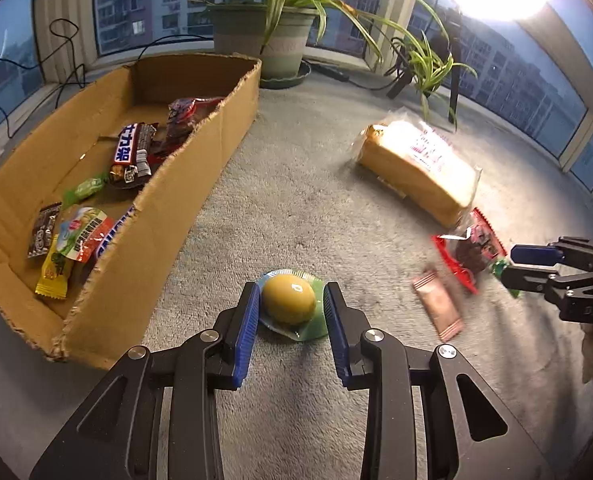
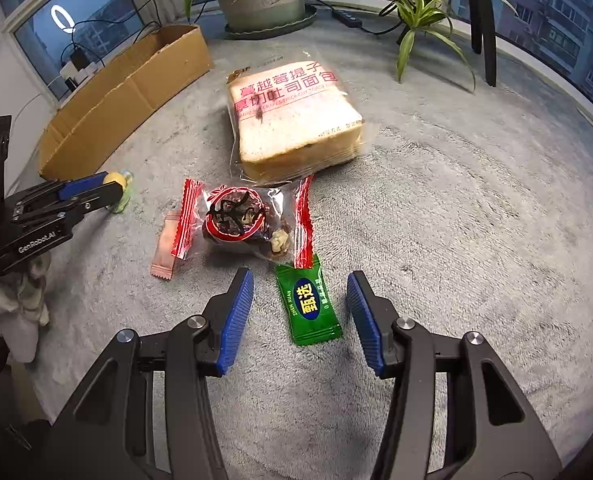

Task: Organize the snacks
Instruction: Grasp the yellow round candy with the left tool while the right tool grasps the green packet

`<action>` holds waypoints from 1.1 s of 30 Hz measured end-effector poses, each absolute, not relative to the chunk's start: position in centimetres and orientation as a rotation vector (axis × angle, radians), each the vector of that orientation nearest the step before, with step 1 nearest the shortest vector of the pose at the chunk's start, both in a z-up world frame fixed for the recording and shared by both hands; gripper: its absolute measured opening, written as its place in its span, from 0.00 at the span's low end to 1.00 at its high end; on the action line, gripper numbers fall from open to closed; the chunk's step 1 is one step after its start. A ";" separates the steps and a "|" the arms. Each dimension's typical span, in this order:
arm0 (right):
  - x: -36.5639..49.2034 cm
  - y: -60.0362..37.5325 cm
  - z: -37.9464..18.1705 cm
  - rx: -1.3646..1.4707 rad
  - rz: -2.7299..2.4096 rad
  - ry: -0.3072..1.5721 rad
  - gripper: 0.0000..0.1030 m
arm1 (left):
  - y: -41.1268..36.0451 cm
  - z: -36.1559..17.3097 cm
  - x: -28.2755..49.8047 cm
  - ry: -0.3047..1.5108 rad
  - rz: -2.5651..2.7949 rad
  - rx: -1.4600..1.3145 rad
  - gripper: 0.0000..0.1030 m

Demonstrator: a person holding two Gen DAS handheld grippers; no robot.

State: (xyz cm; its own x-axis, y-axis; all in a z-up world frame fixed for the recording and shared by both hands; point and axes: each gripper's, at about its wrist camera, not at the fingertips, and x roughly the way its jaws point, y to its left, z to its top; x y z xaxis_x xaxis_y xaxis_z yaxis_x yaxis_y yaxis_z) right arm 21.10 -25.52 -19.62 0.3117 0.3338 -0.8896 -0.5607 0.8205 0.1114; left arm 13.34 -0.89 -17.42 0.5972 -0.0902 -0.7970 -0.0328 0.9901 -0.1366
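Note:
My left gripper (image 1: 290,300) is closed around a yellow jelly cup (image 1: 289,303) with a green rim, its pads against both sides, low over the grey carpet right of the cardboard box (image 1: 184,208). It also shows in the right wrist view (image 2: 114,188). My right gripper (image 2: 300,300) is open, its fingers on either side of a green candy packet (image 2: 311,304) lying on the carpet. Beyond it lie a red-edged clear packet of dark snack (image 2: 242,220), a pink sachet (image 2: 167,246) and a bagged toast loaf (image 2: 296,120).
The box holds several snacks, among them a chocolate bar (image 1: 132,152) and a yellow candy (image 1: 54,272). Potted plants (image 1: 280,36) and cables stand along the window at the back. Open carpet lies to the right of the toast.

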 end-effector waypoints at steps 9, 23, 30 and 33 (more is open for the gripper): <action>20.5 -25.5 -20.1 -0.300 0.607 1.114 0.38 | -1.2 -17.5 13.4 0.908 -0.053 -0.080 0.30; 19.8 -26.1 -19.3 -0.269 0.564 1.083 0.23 | -1.9 -17.3 12.9 0.882 -0.077 -0.064 0.25; 19.4 -26.6 -17.7 -0.253 0.545 1.053 0.23 | -1.8 -15.7 12.1 0.851 -0.099 -0.086 0.25; 19.3 -26.8 -17.0 -0.247 0.534 1.040 0.23 | -1.5 -15.1 11.8 0.839 -0.104 -0.096 0.25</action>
